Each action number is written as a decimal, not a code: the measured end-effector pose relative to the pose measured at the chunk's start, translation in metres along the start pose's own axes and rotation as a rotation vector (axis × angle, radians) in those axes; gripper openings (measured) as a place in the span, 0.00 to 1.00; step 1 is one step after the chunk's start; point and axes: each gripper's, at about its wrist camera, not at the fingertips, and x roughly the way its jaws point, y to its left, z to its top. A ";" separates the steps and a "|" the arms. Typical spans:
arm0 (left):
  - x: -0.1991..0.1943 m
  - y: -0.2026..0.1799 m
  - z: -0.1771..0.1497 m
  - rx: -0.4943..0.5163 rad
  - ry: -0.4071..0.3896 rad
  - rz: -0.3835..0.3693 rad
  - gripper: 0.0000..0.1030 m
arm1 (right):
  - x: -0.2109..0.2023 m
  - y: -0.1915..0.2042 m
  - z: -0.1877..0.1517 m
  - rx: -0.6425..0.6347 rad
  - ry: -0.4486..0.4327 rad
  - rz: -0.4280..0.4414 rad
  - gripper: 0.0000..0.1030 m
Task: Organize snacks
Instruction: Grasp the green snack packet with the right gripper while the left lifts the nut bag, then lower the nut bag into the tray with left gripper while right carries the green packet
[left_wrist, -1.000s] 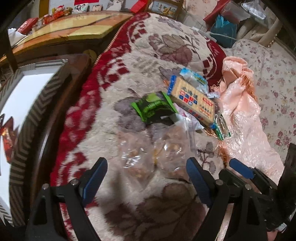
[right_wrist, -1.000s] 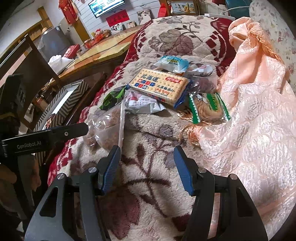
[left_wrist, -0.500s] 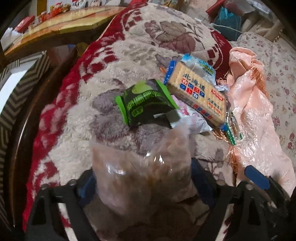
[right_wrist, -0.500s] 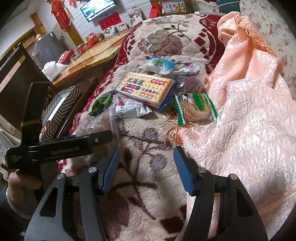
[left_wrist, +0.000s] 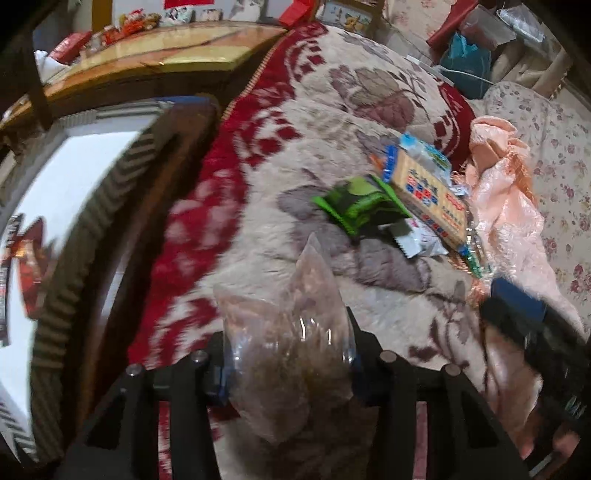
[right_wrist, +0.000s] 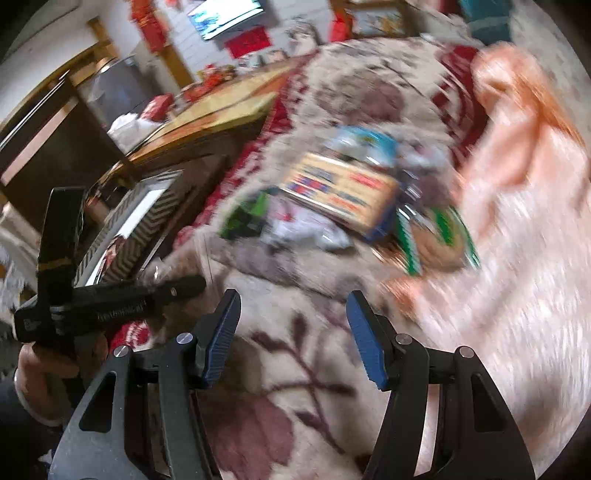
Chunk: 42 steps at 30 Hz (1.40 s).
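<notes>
Clear bag of brown snacks (left_wrist: 291, 350) sits clamped in the left gripper (left_wrist: 290, 363), low centre of the left wrist view, above the floral blanket (left_wrist: 332, 122). Remaining pile at 1 o'clock: green packet (left_wrist: 356, 208), cracker pack (left_wrist: 428, 192), white wrapper (left_wrist: 421, 240). Right gripper (right_wrist: 293, 338) is spread apart, holding nothing; its view is blurred.

floral blanket (left_wrist: 369, 92) carries snack pile – green packet (left_wrist: 360, 208), cracker pack (left_wrist: 428, 192) – plus peach cloth (left_wrist: 506, 221).
</notes>
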 end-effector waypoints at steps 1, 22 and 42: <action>-0.002 0.002 0.000 0.004 -0.007 0.010 0.49 | 0.004 0.009 0.008 -0.027 -0.003 -0.007 0.58; -0.006 0.043 0.002 -0.054 -0.036 0.028 0.49 | 0.105 0.051 0.070 -0.211 0.238 -0.037 0.30; -0.070 0.051 0.007 -0.022 -0.181 0.113 0.49 | 0.048 0.082 0.032 -0.181 0.155 0.030 0.30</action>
